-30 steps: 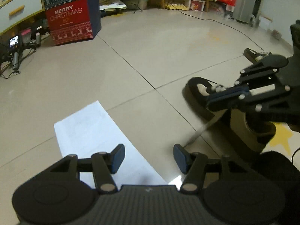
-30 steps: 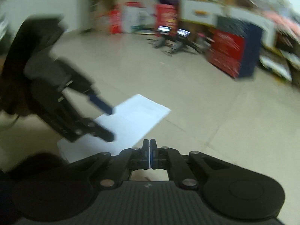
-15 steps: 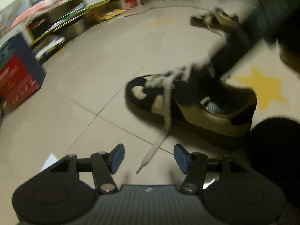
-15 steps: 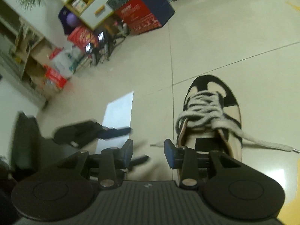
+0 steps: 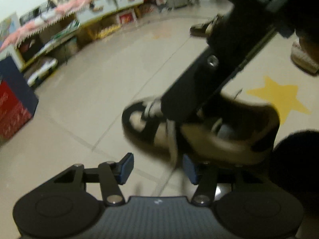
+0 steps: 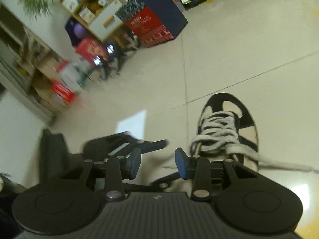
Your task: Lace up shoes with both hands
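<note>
A black and cream sneaker [image 6: 225,131] with loose white laces [image 6: 217,131] stands on the tiled floor. In the right wrist view my right gripper [image 6: 158,164] hovers just behind and left of the shoe's heel, its jaws opening and nothing gripped. One lace end [image 6: 279,165] trails off to the right. My left gripper [image 5: 157,169] is low beside the shoe [image 5: 199,135]. Its jaws are closing and a hanging lace [image 5: 173,145] drops between them close to the right pad, not pinched. The right gripper's black body [image 5: 195,91] covers the shoe's top.
A white paper sheet [image 6: 131,123] lies left of the shoe. A red and navy Christmas box [image 6: 153,20] and cluttered shelves stand at the back. A yellow floor star [image 5: 279,97], a sandal [image 5: 201,29] and a person's foot [image 5: 303,57] are to the right.
The right gripper, shut a second ago, now stands open. Both views swung from the paper onto the shoe. The left gripper narrowed a little with the lace hanging into its gap.
</note>
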A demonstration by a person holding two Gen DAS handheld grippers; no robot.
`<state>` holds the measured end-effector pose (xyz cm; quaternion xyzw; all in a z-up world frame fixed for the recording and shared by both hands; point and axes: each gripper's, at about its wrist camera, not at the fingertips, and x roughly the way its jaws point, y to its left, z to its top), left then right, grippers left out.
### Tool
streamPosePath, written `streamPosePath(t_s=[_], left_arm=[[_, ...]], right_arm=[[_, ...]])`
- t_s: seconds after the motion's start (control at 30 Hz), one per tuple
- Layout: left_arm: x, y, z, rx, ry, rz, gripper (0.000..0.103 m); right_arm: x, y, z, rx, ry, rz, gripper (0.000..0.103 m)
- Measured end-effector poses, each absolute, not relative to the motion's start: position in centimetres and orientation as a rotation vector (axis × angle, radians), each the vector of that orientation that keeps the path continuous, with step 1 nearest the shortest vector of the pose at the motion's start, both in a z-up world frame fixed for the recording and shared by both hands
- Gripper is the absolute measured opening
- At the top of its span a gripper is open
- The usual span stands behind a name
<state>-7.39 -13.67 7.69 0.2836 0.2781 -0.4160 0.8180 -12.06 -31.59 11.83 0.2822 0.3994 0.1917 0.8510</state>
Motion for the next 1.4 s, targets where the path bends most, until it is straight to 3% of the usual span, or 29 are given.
streamPosePath(t_s=[0.03,0.2,0.3,0.6,0.93,1.23,1.27,1.3,1.33,1.4], left_arm=[[-7.3,-14.0,7.9,0.591,0.581,-0.902,0.039],[-6.4,-14.7,7.4,0.597,0.583,-0.930,0.031],[-6.2,-14.9,7.1,0.591,0.596,-0.968,0.001],[-5.3,-13.6,9.0,0.375,0.674,-0.872,0.001],[-6.5,-13.7,11.2,0.292,0.710,-0.777,0.001],[-7.2,-13.3,11.7,0.235,0.730,-0.755,0.001],[-7.3,-13.2,11.8,0.233,0.728,-0.756,0.001],[-7.3,-13.2,11.8,0.232,0.729,-0.758,0.001],[-7.4,-13.1,11.8,0.230,0.730,-0.759,0.001],[-7.3,-12.9,11.7,0.231,0.740,-0.768,0.002]], right_arm=[[-12.4,-32.0,11.9,0.598,0.835,0.392,0.041],[-13.7,-33.8,11.5,0.644,0.821,0.314,0.041],[-13.6,-33.9,11.2,0.659,0.825,0.307,0.041],[-13.7,-34.4,10.4,0.672,0.807,0.333,0.041],[-10.6,-35.8,6.5,1.157,0.822,0.358,0.043],[-8.2,-34.7,6.5,1.192,0.864,0.272,0.045],[-7.8,-34.5,6.8,1.168,0.858,0.256,0.044],[-7.6,-34.2,6.8,1.154,0.864,0.249,0.034],[-7.5,-34.0,6.8,1.151,0.871,0.259,0.015],[-7.8,-33.6,6.9,1.157,0.875,0.273,0.013]])
